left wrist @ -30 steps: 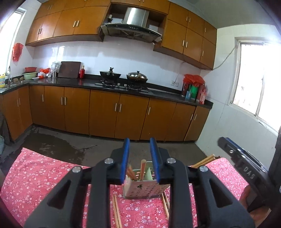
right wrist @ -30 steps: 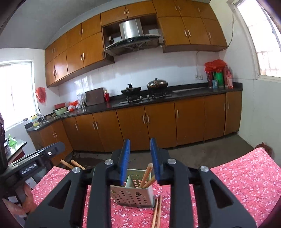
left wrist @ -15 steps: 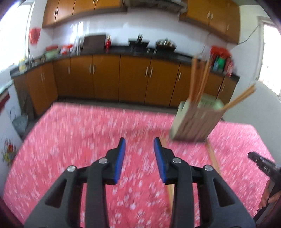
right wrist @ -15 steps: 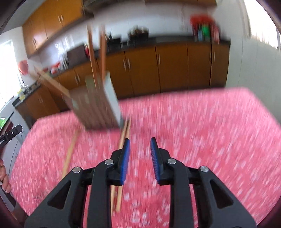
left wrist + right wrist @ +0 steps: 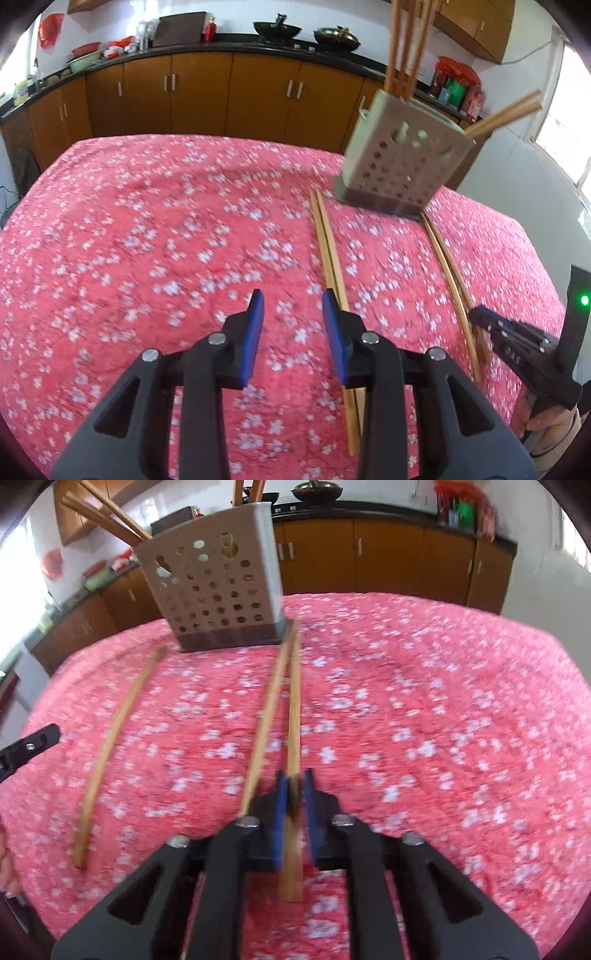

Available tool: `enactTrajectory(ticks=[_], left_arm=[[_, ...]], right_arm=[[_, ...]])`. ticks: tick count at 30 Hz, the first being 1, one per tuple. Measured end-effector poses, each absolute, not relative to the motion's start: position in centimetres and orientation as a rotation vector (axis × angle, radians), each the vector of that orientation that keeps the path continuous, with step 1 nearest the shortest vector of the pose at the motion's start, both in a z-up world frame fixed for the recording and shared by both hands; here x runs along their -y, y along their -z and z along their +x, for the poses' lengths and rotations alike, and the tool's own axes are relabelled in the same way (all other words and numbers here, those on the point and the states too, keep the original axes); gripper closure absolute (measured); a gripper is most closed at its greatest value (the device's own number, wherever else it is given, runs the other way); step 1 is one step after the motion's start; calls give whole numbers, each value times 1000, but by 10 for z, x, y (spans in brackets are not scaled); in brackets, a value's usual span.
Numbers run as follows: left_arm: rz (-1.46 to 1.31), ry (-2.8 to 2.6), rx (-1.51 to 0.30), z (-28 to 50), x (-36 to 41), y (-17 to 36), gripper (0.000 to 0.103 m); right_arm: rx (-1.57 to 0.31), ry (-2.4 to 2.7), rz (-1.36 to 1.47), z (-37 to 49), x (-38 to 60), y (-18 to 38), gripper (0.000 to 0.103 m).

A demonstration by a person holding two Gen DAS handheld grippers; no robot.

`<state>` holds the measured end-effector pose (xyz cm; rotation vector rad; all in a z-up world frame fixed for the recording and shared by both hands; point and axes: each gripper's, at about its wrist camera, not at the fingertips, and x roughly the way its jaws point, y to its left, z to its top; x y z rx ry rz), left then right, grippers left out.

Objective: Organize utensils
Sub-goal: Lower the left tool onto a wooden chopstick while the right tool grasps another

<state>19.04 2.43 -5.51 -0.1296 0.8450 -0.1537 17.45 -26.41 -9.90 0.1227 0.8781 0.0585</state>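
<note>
A grey perforated utensil holder (image 5: 402,166) (image 5: 218,587) with several wooden chopsticks stands on the far part of the table. A pair of chopsticks (image 5: 328,251) lies beside my left gripper (image 5: 291,328), which is open and empty just left of it. Another pair (image 5: 450,280) lies to the right, its near end at my right gripper (image 5: 484,321). In the right wrist view my right gripper (image 5: 294,779) is closed on one chopstick (image 5: 294,716); its partner (image 5: 266,723) lies just left. A single chopstick (image 5: 110,746) lies further left.
The table carries a red floral cloth (image 5: 147,240). Brown kitchen cabinets (image 5: 221,96) and a dark counter with woks stand behind. The left gripper's tip (image 5: 29,746) shows at the left edge of the right wrist view.
Both grippers have dropped toward the table. My right gripper has closed on one chopstick of the right pair. My left gripper stays open beside the left pair.
</note>
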Motion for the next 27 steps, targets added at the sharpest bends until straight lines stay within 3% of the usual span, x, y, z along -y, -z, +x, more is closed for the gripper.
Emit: enactTrajectory(ticks=[9,19,23,27], left_arm=[[-88,202,-902,192,-1,76,84],[-33,196,-912,193,14,87,86],[11,153,-901,194,19,90,93],[-13,115,-902,207,3,90,94]], right_arm=[[-872,2,176,173,289,100,95],[-870,8,157,172,285,99,95],[-868,4,133,173,280,99,94],[-858,-3,104,174,279,99,94]])
